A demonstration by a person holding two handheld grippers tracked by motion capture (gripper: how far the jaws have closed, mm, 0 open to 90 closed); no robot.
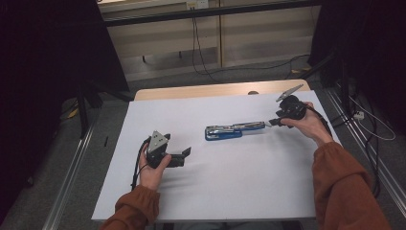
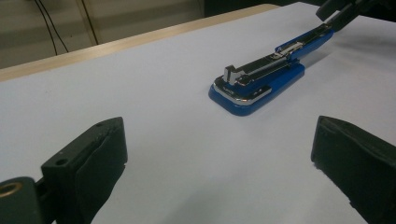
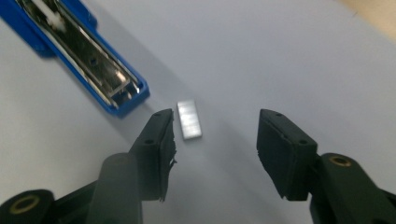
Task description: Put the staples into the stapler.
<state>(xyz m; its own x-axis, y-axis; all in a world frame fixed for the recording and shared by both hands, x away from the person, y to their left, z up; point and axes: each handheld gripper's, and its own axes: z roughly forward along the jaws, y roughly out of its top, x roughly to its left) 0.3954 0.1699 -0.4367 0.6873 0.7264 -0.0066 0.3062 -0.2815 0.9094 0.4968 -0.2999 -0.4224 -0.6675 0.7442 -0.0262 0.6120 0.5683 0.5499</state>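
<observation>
A blue stapler (image 1: 230, 131) lies swung open and flat on the white table (image 1: 215, 191), its metal staple channel (image 3: 93, 56) facing up. In the left gripper view the stapler (image 2: 261, 79) lies ahead and to the right. A short silver strip of staples (image 3: 189, 120) lies on the table just past the open end of the stapler. My right gripper (image 3: 215, 140) stands over it with its jaws apart; the strip lies between them, close to the left jaw, and is not pinched. My left gripper (image 1: 178, 144) rests at the table's left, open with nothing between its jaws (image 2: 219, 154).
The white sheet covers a wooden table whose far edge (image 1: 210, 90) shows beyond it. Cables (image 1: 198, 48) hang by the cabinet at the back. Metal rails (image 1: 72, 167) run along both sides of the table.
</observation>
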